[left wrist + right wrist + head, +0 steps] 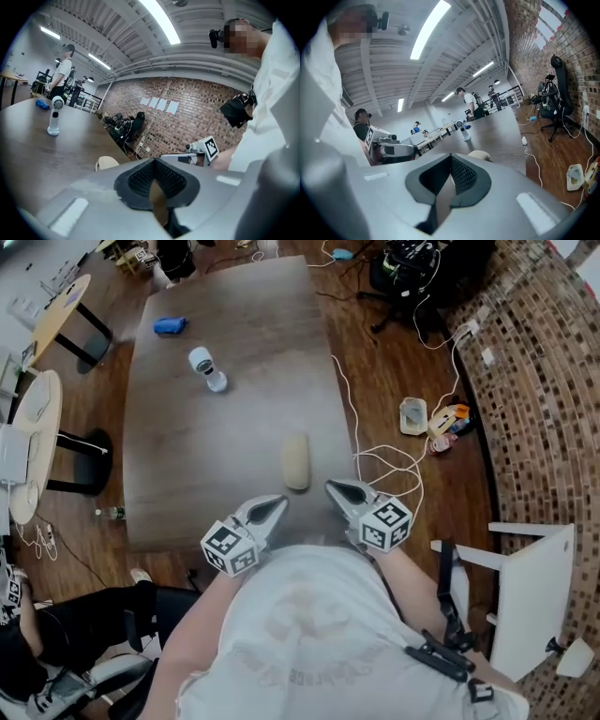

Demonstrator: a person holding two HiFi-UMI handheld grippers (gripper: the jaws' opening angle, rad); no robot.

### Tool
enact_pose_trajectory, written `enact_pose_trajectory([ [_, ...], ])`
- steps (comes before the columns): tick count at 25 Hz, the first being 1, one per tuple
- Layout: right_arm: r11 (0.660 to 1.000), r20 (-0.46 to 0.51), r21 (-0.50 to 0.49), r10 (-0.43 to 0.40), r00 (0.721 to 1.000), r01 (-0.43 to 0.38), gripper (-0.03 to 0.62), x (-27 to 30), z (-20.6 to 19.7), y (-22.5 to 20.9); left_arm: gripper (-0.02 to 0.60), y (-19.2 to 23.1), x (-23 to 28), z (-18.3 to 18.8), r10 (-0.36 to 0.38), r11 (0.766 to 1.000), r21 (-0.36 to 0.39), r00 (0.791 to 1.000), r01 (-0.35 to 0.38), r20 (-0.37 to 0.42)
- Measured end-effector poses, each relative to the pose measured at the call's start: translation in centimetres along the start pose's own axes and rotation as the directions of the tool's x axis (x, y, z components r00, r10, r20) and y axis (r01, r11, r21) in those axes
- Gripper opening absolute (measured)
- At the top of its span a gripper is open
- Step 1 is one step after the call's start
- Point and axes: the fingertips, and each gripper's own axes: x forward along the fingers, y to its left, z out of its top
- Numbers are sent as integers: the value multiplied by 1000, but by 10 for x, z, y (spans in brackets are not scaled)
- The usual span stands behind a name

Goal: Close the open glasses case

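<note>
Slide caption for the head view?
Left gripper and right gripper hover shut and empty at the near edge of the grey-brown wooden table, beside a closed-looking cream oval glasses case.

This is an open-plan lab or workshop loft. A brick wall (544,381) runs to the right of the right claw (336,488), and cables (398,460) trail over the wood floor (394,352) beside it. Ahead of the claw are a long surface (234,427), an office chair (555,89), strip lights (430,29) on a bare ribbed ceiling (454,51), and people (466,101) farther off.
</note>
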Motion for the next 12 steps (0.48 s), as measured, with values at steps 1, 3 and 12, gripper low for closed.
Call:
enact_pose_trajectory([
  [1, 1000, 13, -8, -13, 1000, 13, 8, -6, 3, 2, 6, -1, 2, 1, -14, 1000, 7, 1000, 14, 1],
  [3, 999, 33, -13, -36, 999, 37, 8, -13, 6, 8, 6, -3, 3, 2, -43, 999, 21, 999, 43, -4],
  [12, 998, 56, 3, -68, 996, 68, 8, -41, -12, 36, 6, -31, -17, -19, -76, 997, 33, 997, 76, -12],
])
